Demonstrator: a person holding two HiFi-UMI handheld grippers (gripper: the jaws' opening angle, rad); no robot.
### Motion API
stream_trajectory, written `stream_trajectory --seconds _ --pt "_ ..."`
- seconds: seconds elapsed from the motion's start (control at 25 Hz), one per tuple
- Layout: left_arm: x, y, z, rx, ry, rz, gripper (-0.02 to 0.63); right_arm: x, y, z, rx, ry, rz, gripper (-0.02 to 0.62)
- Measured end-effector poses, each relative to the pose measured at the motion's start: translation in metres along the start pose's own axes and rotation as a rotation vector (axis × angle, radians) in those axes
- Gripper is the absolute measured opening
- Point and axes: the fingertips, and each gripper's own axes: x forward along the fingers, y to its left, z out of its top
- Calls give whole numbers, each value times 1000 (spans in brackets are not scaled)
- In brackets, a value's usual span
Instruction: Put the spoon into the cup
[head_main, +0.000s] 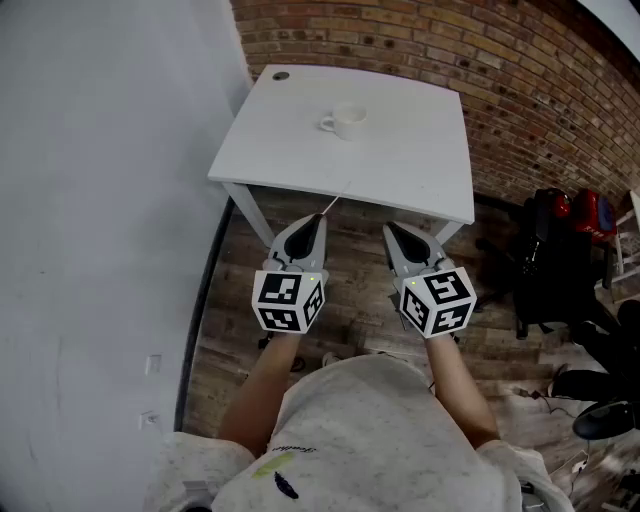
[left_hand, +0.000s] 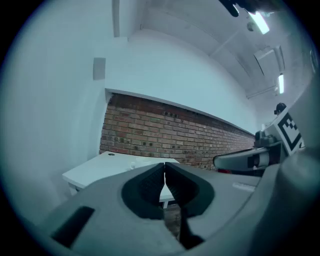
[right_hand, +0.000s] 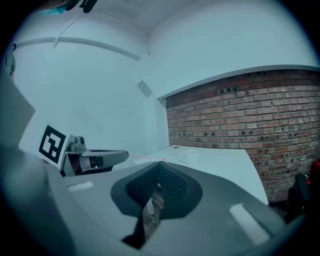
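So, left gripper (head_main: 319, 221): jaws pinched on spoon (head_main: 337, 197) handle, by the look
spoon axis: runs far-right from the tip, over table (head_main: 290, 150) near edge
cup (head_main: 346, 121): upright mid-table, far of spoon tip, left gripper nearer
right gripper (head_main: 393, 229): jaws together, empty
writing: none readable, only square markers on cubes

White surface (head_main: 400, 160), white cup (head_main: 347, 121) top centre. Red-brown brick wall (head_main: 520, 90) upper right. Brown plank floor (head_main: 350, 250) mid-frame. Left tongs (head_main: 321, 219) and right tongs (head_main: 392, 228) grey; marker cubes (head_main: 288, 300) black-and-white squares. Spoon (head_main: 337, 198) pale. Shirt (head_main: 370, 440) speckled light grey, bottom.
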Motion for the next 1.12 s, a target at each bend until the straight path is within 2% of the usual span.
stream_trajectory --seconds 0.52,0.84,1.12 --pt "10 13 -2 -2 12 -23 6 16 1 3 4 6 -10 10" --pt "34 23 -6 7 32 -1 6 38 -20 1 17 13 13 11" --pt "77 31 1 21 44 25 6 70 -54 11 24 18 51 11"
